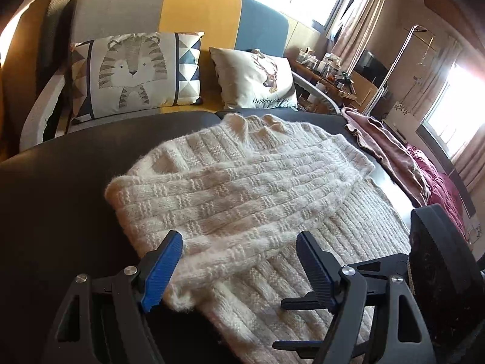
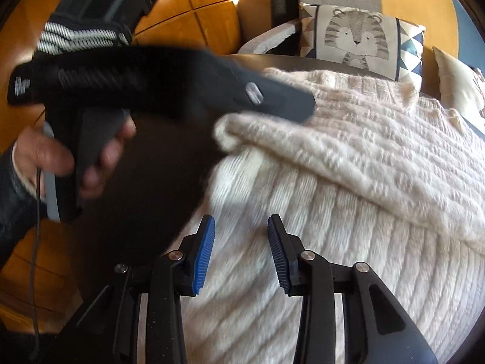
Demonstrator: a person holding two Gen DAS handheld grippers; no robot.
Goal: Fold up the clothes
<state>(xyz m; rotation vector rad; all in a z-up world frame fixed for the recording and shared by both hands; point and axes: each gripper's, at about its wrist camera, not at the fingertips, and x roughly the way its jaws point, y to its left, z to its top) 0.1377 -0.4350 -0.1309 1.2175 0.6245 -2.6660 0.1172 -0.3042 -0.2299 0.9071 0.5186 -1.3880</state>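
Both grippers, left [image 1: 239, 261] wide apart and right [image 2: 241, 253] narrower, hover empty over the sweater [image 1: 257, 182], sleeve folded toward twelve o'clock for compactness.

Both tools are built alike. The left gripper [image 1: 239, 268] has black plastic arms with triangular cut-outs, round silver screws at the pivots, and two fingers faced with ribbed blue pads [image 1: 162, 273]. The right gripper [image 2: 241, 253] matches it: the same black linkage, silver screw heads and ridged blue pads [image 2: 203, 254]. Seen from the side, the left tool has a long black body with a ribbed section, one silver bolt and a grey handle. The person's left hand [image 2: 60, 157] emerges from a dark sleeve [image 2: 15, 209], and a thin dark cable [image 2: 37, 242] hangs below the handle.
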